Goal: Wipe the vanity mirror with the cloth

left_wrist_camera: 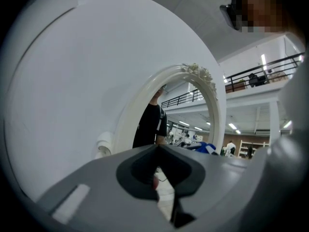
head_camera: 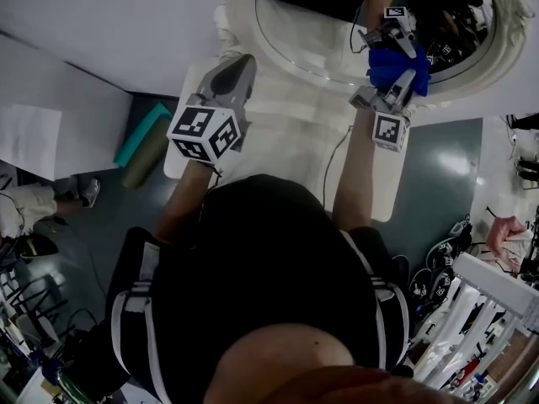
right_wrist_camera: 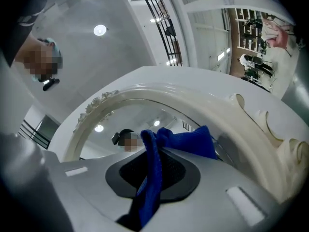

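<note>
right gripper view, cloth (right_wrist_camera: pixel 186 141) gripped, at mirror (right_wrist_camera: pixel 116 115)

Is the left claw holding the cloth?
No, the blue fabric cloth is pinched in the right claw; the left claw is shut and empty.

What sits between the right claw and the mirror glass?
Only the blue cloth, pinched in the right claw, lies before the mirror; the right gripper view shows it.

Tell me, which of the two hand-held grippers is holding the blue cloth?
The right hand-held gripper, up at the mirror, clamps the blue cloth; the left hand-held gripper is shut on nothing.
</note>
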Motion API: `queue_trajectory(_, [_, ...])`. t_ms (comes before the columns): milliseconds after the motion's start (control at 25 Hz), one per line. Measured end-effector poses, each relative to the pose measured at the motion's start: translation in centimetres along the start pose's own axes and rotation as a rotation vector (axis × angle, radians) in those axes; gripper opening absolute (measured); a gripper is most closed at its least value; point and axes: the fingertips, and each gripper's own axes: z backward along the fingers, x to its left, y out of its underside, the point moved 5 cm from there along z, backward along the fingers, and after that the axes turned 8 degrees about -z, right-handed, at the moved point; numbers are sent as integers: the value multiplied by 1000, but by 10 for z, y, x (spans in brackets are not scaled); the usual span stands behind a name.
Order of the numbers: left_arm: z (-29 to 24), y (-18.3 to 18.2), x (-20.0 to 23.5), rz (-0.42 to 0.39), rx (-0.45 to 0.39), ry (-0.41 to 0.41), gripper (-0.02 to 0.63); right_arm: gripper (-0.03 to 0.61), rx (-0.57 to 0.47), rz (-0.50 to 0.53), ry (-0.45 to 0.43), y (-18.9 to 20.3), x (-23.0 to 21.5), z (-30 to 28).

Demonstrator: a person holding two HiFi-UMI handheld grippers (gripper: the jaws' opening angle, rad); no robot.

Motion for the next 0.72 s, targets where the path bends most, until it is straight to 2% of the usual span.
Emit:
queue_trajectory(160, [-1, 4, 3, 12, 2, -5, 11, 41, 10, 72, -28, -11, 14, -16])
queue_trajectory(360, [-6, -2, -2, 16, 3, 8, 11, 41, 10, 153, -65, -39, 56, -50])
queue_trajectory(720, [-9, -1, -7, 14, 15, 26, 11, 41, 56, 383, -144, -73, 125, -97])
